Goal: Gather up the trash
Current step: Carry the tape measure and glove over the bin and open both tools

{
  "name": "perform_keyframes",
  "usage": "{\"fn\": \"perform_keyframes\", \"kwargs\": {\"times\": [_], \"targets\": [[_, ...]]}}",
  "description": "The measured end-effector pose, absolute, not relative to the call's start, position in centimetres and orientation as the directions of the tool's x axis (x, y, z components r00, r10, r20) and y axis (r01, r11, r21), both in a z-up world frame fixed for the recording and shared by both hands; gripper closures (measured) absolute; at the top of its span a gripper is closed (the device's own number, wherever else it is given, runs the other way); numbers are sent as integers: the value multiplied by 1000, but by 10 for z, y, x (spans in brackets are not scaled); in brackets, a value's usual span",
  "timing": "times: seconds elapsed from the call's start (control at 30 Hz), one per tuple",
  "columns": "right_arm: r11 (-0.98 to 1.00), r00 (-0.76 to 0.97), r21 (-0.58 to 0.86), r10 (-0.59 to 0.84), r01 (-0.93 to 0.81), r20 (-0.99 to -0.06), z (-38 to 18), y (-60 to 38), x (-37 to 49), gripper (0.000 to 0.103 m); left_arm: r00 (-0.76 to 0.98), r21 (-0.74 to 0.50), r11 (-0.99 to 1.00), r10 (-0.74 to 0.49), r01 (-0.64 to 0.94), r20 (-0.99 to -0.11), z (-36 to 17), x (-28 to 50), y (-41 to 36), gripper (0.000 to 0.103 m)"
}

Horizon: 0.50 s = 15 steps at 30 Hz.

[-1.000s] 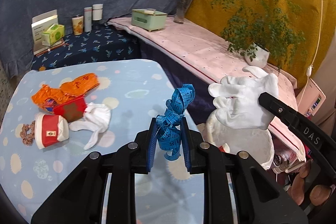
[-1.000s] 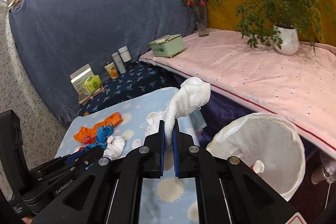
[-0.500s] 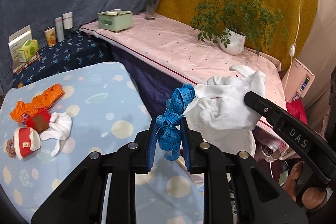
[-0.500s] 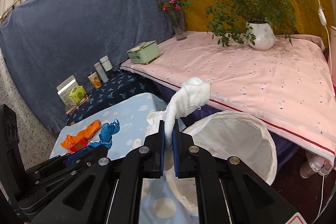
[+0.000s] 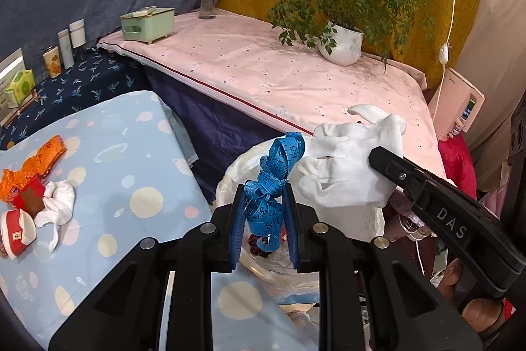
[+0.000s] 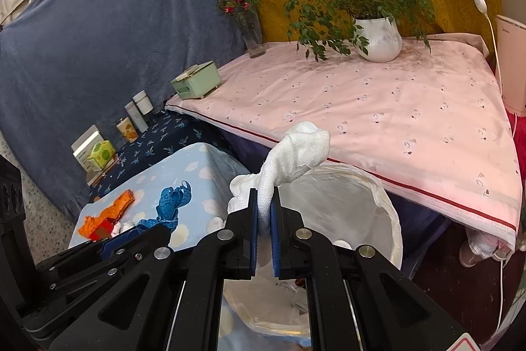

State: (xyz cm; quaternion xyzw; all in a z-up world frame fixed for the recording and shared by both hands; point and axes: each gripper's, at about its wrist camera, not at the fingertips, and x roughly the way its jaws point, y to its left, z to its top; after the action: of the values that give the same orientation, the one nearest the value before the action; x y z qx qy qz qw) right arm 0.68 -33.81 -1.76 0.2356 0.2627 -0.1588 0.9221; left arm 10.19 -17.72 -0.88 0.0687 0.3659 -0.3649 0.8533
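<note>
carrying two pieces of trash over the bin: left tongs (image 5: pixel 264 213) pinch a bunched blue measuring tape (image 5: pixel 271 186), right tongs (image 6: pixel 263 219) are pressed together on a white cloth (image 6: pixel 296 153), both above or just beside the rim of the white-lined trash bin (image 6: pixel 378 206) next to the counter (image 5: pixel 148 153). risk, judged: the tape's loose loops could snag a pad on release, or the limp cloth could drape over the rim and slide outside if let go off-centre. bin holds some small scraps at the bottom, not identifiable; an orange wrapper (image 5: pixel 36 163), a red cup (image 5: pixel 18 231) and a white rag (image 5: pixel 57 203) lie on the counter, uncollected.
</note>
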Motion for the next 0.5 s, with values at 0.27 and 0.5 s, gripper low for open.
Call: {"fn": "perform_keyframes", "kwargs": {"times": [0.27, 0.5], "targets": [[831, 802, 351, -174, 431, -572, -27, -345, 10, 95, 442, -162, 714, -577, 681, -687, -21, 104, -190, 80], [815, 799, 349, -214, 463, -561, -27, -350, 8, 68, 480, -170, 750, -562, 639, -674, -21, 111, -184, 43]]}}
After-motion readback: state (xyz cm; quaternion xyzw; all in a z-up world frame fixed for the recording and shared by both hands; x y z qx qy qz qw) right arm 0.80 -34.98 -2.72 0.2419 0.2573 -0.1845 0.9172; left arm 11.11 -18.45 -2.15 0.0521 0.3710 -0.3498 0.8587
